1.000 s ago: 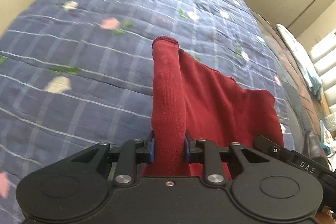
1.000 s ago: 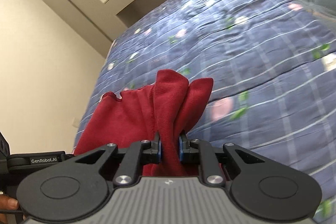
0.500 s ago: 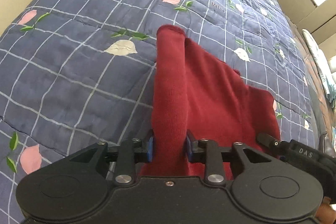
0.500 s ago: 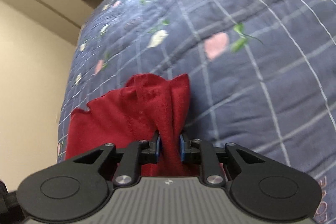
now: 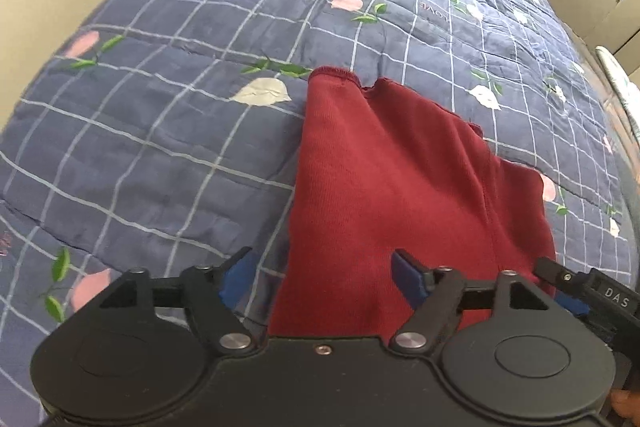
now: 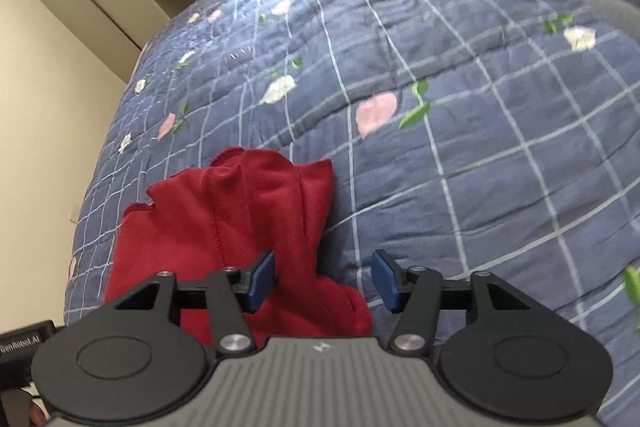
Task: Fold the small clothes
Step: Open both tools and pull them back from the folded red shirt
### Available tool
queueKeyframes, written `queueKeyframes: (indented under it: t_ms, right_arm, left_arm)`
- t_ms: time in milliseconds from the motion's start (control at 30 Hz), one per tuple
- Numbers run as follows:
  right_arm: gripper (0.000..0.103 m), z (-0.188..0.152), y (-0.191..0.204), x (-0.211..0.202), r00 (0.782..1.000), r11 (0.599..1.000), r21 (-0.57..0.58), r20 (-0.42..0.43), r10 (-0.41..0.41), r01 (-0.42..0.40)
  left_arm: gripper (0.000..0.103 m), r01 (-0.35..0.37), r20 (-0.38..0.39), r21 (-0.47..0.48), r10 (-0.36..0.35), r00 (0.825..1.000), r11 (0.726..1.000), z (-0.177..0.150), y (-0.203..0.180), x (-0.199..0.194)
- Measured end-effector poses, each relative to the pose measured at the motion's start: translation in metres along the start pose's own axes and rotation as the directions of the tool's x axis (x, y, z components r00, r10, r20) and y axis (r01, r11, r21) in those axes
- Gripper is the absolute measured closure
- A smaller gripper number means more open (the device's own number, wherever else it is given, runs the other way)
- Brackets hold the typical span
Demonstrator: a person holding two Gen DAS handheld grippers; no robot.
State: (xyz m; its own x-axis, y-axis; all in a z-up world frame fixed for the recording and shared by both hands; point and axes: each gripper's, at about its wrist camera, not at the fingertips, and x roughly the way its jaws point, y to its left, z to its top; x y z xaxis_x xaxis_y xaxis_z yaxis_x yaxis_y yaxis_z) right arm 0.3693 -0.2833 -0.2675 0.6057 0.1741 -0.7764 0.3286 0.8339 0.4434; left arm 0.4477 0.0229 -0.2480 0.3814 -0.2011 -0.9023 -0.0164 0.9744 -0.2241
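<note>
Left wrist: one red garment (image 5: pixel 400 195), one quilt (image 5: pixel 160 147); both tongs just spread, seemingly unpinched.

Left black two-finger gripper (image 5: pixel 322 277): tilted steeply down, jaws spread wide, just been opening; blue pads (image 5: pixel 237 277) clear of the cloth lying between them, nothing pinched. Right black two-finger gripper with grey ribbed housing (image 6: pixel 323 279): also angled down, jaws apart, just been opening; left blue pad (image 6: pixel 261 281) sits over the cloth edge, not pressing. A fingertip (image 5: pixel 626 399) shows at the bottom right of the left wrist view.
</note>
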Motion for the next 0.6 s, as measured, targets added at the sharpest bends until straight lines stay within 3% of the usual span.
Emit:
queueKeyframes:
  t_ms: [267, 400, 600]
  right_arm:
    - [0.017, -0.011, 0.012, -0.089, 0.978, 0.987, -0.152, 0.196, 0.073, -0.043]
    - [0.005, -0.019, 0.020, -0.140, 0.966, 0.969, -0.241, 0.230, 0.118, -0.061]
    - [0.000, -0.043, 0.021, -0.238, 0.945, 0.931, -0.353, 0.264, 0.192, -0.091]
  left_arm:
    - [0.015, -0.052, 0.109, 0.007, 0.051, 0.993, 0.999, -0.025, -0.016, -0.059]
    - [0.012, -0.078, 0.168, 0.001, 0.077, 0.983, 0.997, -0.047, -0.028, -0.101]
    - [0.004, -0.103, 0.275, 0.008, 0.097, 0.957, 0.995, -0.095, -0.050, -0.188]
